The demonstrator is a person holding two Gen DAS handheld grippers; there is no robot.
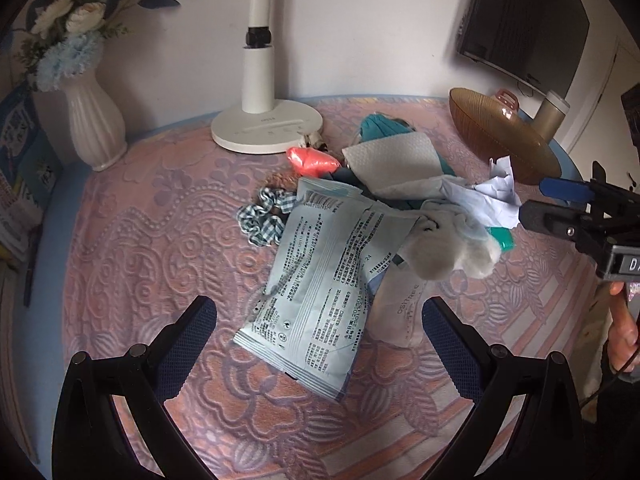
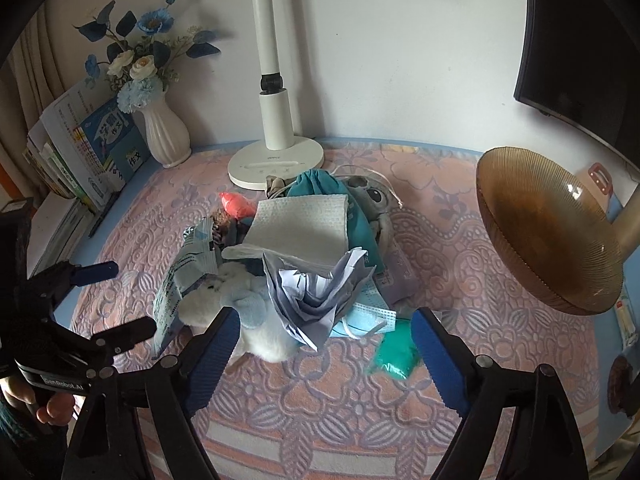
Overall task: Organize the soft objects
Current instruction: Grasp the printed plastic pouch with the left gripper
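Observation:
A heap of soft things lies mid-table: a pale blue printed packet [image 1: 320,276], a white plush toy [image 1: 448,248], crumpled paper [image 2: 316,284], a white paper towel [image 2: 300,224], a teal cloth pouch [image 2: 320,188], a blue face mask [image 2: 364,316], a checked scrunchie [image 1: 262,216], an orange-red bag [image 1: 312,162] and a green packet [image 2: 394,354]. My left gripper [image 1: 320,328] is open, its fingers either side of the printed packet's near end. My right gripper [image 2: 324,336] is open, just before the crumpled paper and plush toy. Each gripper shows in the other's view, the right [image 1: 536,200] and the left [image 2: 116,300].
A white lamp base [image 2: 276,162] stands behind the heap. A white vase of flowers [image 2: 166,136] and books [image 2: 92,148] are at the back left. An amber ribbed bowl [image 2: 548,228] stands tilted at the right. The pink embossed tablecloth [image 1: 160,248] covers the table.

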